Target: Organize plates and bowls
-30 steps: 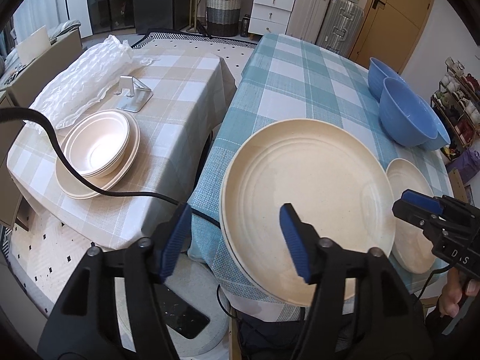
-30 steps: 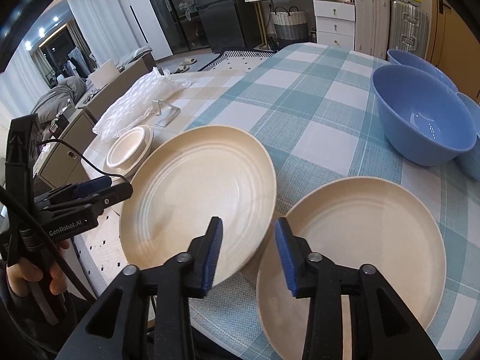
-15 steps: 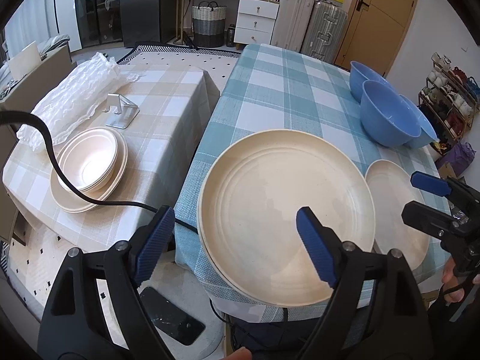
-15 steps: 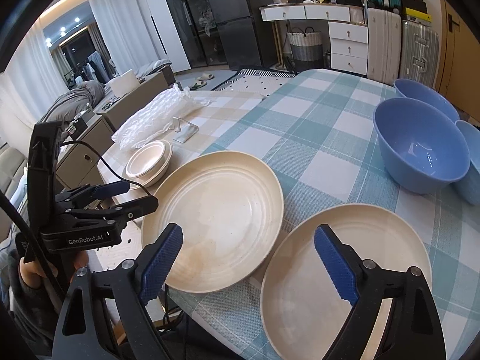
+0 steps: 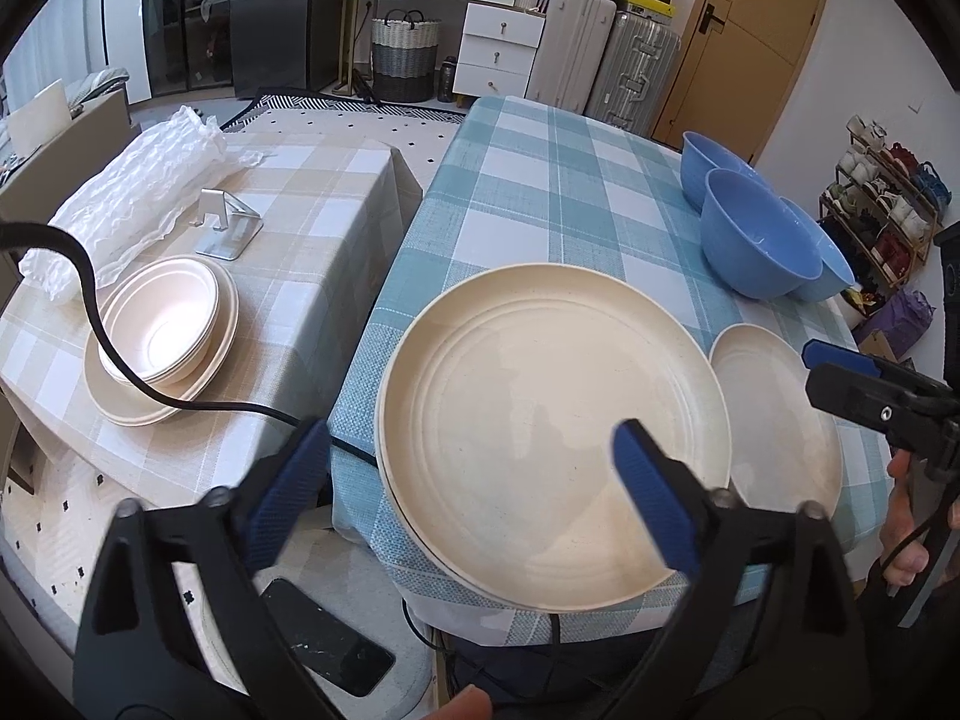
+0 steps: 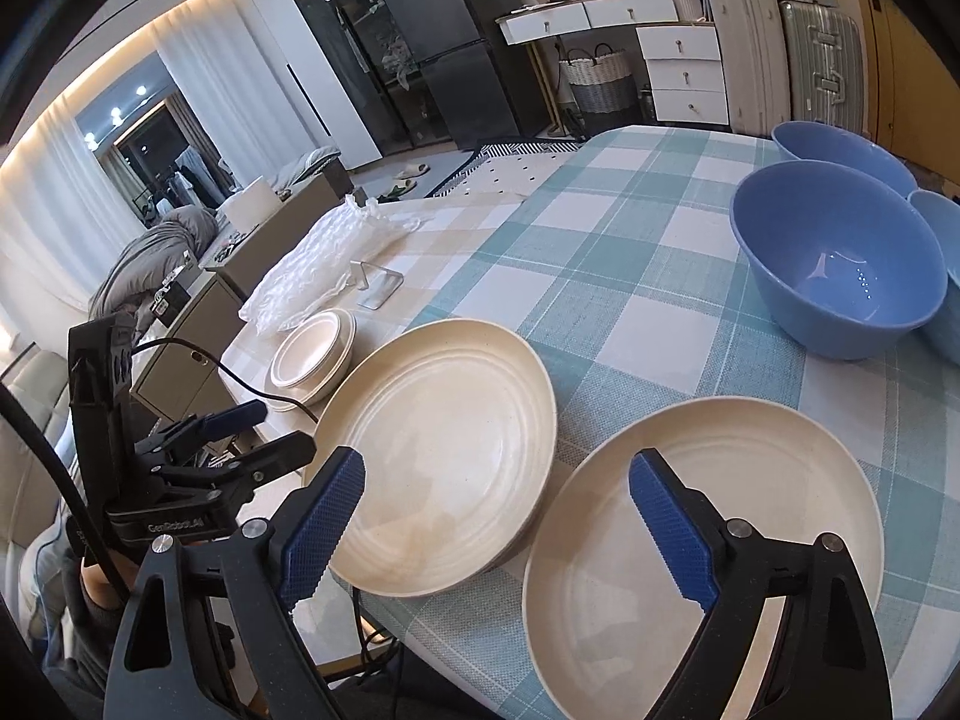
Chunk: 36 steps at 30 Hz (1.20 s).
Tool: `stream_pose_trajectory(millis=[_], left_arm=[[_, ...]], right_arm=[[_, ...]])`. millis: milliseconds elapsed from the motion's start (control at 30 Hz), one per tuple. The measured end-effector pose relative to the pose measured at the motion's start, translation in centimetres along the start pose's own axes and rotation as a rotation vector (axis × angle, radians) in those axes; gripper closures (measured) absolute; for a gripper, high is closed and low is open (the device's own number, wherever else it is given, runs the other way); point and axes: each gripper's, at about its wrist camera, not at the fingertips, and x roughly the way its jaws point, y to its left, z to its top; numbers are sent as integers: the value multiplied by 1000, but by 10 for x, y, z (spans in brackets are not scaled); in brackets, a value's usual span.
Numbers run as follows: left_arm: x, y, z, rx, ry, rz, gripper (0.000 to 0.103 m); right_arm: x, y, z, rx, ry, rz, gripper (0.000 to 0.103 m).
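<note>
**Cream plates sitting at the near edge, both claws spread wide**

Cream-coloured, the large plate point(image 5: 552, 396) is overhanging the near edge of the teal checked table point(image 5: 540, 180). Its near rim is partly hiding behind the left gripper point(image 5: 474, 468), whose jaws are gaping wide and holding nothing. Just right of it, the smaller plate point(image 6: 708, 546) is lying with its near rim cut off behind the right gripper point(image 6: 498, 516), likewise spread wide and empty. Far right, three blue bowls point(image 6: 840, 258) are crowding together, one running out of frame. On the beige table point(image 5: 312, 228) to the left, stacked cream bowls point(image 5: 162, 324) are resting on a plate, a black cable point(image 5: 90, 312) crossing them. Bare checked cloth is stretching away beyond the plates.
</note>
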Motion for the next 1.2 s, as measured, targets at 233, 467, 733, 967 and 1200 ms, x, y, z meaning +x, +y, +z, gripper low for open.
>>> stream_pose_trajectory(millis=[233, 467, 733, 967, 1200], left_arm=[[-3, 2, -1, -3, -14, -5, 2], [-5, 9, -1, -14, -35, -18, 2], [-5, 15, -3, -30, -46, -30, 2], [-9, 14, -4, -31, -58, -46, 2], [-11, 14, -4, -38, -58, -44, 2]], right_arm=[[0, 7, 4, -78, 3, -26, 11], [7, 17, 6, -122, 40, -59, 11], [21, 21, 6, -129, 80, -59, 11], [12, 29, 9, -162, 54, -56, 11], [8, 31, 11, -165, 49, -50, 11]])
